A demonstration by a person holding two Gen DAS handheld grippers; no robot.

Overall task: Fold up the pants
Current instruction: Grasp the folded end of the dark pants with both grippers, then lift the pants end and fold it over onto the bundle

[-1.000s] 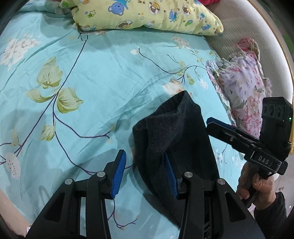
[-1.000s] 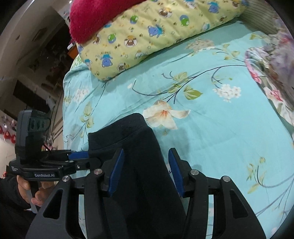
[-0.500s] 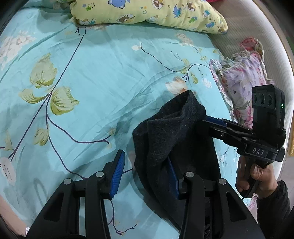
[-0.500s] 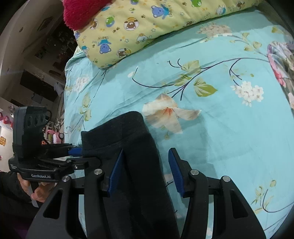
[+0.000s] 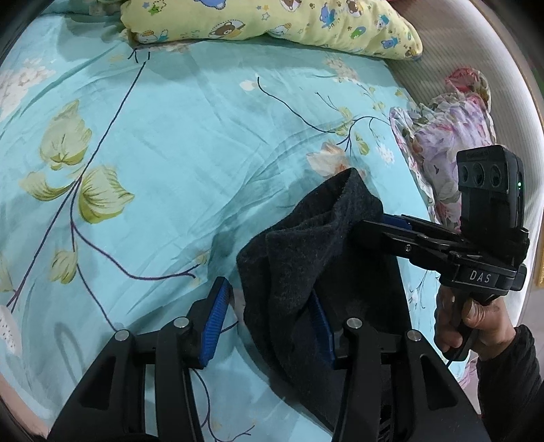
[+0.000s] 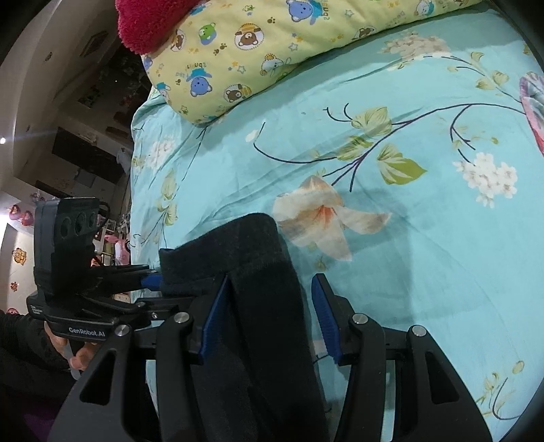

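**Folding dark pants on a floral bed**

Spreading across the scene, the bed [image 5: 176, 163] wears a turquoise flowered sheet, and every place here is read from the pants [image 5: 316, 258], a dark bunched fold lying on it. Beyond the pants lies a yellow cartoon pillow [image 5: 272, 23]; to their right sits a crumpled floral cloth [image 5: 445, 142]. The left gripper [image 5: 268, 309] straddles the pants' near left edge, its fingers opening, cloth between them but not pinched. The right gripper [image 6: 268, 316] stands over the pants with fingers parted, cloth between them, unclamped.
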